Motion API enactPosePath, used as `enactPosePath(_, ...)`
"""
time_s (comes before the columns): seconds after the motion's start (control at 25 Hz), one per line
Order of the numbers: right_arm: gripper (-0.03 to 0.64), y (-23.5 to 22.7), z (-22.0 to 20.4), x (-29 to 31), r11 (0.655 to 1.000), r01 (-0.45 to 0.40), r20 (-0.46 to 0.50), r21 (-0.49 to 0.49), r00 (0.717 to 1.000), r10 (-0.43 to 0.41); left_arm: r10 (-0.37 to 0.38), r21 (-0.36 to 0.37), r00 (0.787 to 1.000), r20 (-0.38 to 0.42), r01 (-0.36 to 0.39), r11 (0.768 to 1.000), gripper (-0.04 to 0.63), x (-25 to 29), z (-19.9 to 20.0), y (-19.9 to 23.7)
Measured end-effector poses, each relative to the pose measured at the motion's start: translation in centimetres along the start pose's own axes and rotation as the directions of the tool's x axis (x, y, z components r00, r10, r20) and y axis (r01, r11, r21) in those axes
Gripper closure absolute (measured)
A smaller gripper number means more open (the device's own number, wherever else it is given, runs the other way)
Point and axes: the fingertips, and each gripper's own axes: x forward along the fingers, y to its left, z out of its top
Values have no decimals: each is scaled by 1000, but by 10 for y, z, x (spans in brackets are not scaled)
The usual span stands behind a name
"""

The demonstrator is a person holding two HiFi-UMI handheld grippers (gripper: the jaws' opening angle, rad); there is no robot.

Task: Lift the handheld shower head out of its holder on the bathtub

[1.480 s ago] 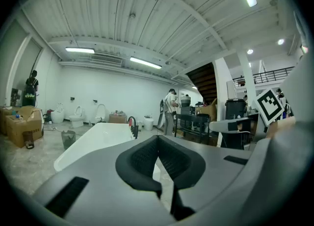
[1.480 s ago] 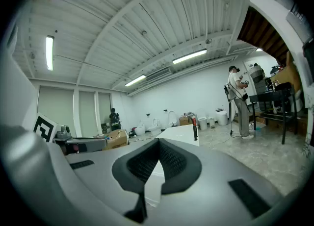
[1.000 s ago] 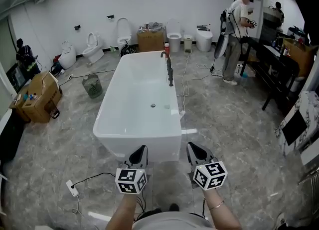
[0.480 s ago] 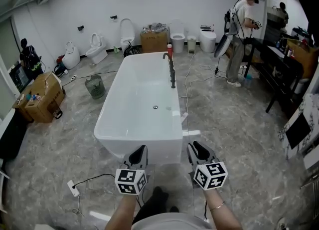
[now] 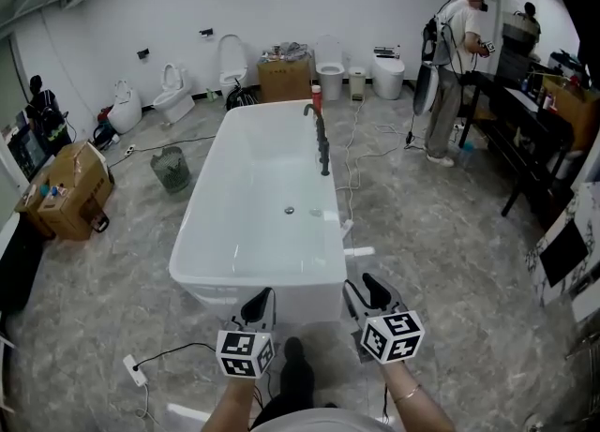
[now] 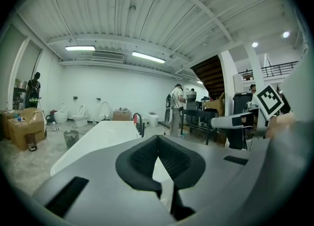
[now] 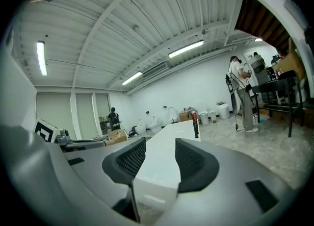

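A white freestanding bathtub (image 5: pixel 202 261) stands lengthwise in front of me. The dark faucet with the handheld shower head (image 5: pixel 322 144) rises from its right rim, far toward the back. Both grippers hover side by side at the tub's near end, well short of the fixture. My left gripper (image 5: pixel 262 299) is shut with nothing in it; in the left gripper view its pads (image 6: pixel 147 159) meet at the tips and the shower head (image 6: pixel 140 124) is small beyond them. My right gripper (image 5: pixel 362 290) is opening, its jaws apart and empty, framing the tub (image 7: pixel 167 137) and the shower head (image 7: pixel 196 128).
A person (image 5: pixel 452 65) stands at the back right beside a dark table (image 5: pixel 525 121). Toilets (image 5: pixel 173 93) and a box line the far wall. A cardboard box (image 5: pixel 66 191) and a bin (image 5: pixel 172 168) sit left. Cables and a power strip (image 5: pixel 136 369) lie on the floor.
Both grippers and my view have come forward to the tub's near end. The right gripper's jaws have spread apart; the left stays shut.
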Motion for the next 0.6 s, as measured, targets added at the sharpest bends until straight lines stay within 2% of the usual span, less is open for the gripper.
enactPosePath(0.6,440,-46,51,326,999,44,-25,17,999,-43,-68,-7,997,-32,67,998,575,245,47,213)
